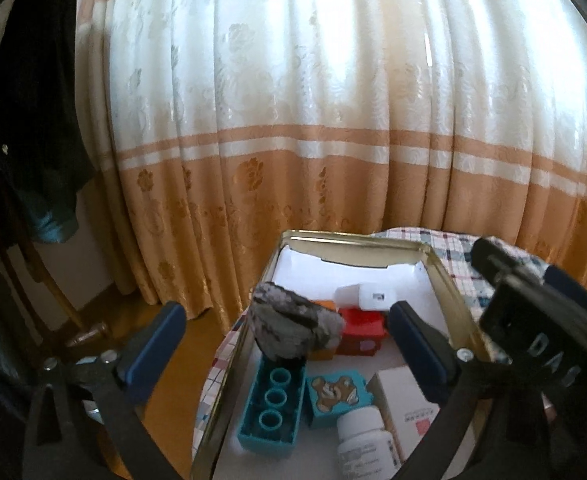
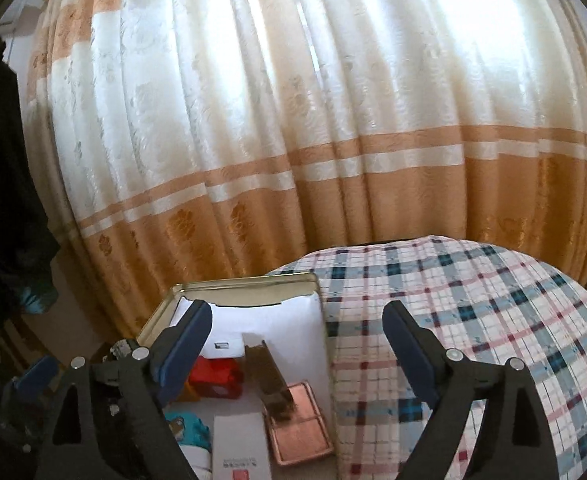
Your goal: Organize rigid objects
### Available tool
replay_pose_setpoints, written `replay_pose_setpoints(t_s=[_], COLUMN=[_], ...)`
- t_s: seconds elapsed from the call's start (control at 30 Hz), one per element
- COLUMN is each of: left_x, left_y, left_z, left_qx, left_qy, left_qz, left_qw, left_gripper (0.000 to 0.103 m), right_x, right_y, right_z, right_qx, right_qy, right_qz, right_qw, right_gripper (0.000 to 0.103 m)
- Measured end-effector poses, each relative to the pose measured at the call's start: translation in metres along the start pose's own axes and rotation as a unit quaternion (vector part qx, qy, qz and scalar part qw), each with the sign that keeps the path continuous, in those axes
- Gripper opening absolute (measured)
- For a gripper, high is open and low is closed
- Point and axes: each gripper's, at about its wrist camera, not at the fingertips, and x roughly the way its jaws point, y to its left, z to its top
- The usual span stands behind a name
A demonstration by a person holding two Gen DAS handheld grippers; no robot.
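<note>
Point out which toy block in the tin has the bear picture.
The small teal block, beside the long teal block with three round holes; the red block shows no bear.

I see the open gold metal tin [image 1: 445,264] sitting on the plaid-covered bed [image 2: 473,300], at its left edge, with the cream-and-orange curtain [image 1: 293,120] hanging behind both. Inside the tin, the teal 3-hole plastic block [image 1: 271,408] lies along the left wall, with the grey rough stone [image 1: 293,320] just behind it. The teal bear-print block [image 1: 335,398] sits right of the 3-hole block, the white plastic bottle [image 1: 363,440] in front of it, and the white cardboard box [image 1: 405,404] further right. The red plastic block [image 1: 363,330] lies behind the bear block, with the small white charger [image 1: 369,295] behind that. The copper-coloured flat case [image 2: 299,428] lies against the tin's right wall.
</note>
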Motion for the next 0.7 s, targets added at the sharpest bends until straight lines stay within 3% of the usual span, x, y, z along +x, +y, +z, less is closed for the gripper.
replay_pose_setpoints(t_s=[0.27,0.7], left_x=[-0.011,-0.031], left_y=[-0.009,-0.012], left_z=[-0.018,-0.024], left_qx=[-0.001,0.0], left_qy=[-0.014,-0.063], left_qz=[0.011,0.014], left_qw=[0.9998,0.9979], left_gripper=[0.102,0.103], right_x=[-0.017,-0.069], right_y=[-0.014,-0.01], right_z=[-0.015,-0.029], right_qx=[0.001,-0.032], right_qy=[-0.014,-0.115], right_qz=[-0.008,-0.032], right_qw=[1.0,0.992], right_gripper=[0.089,0.09])
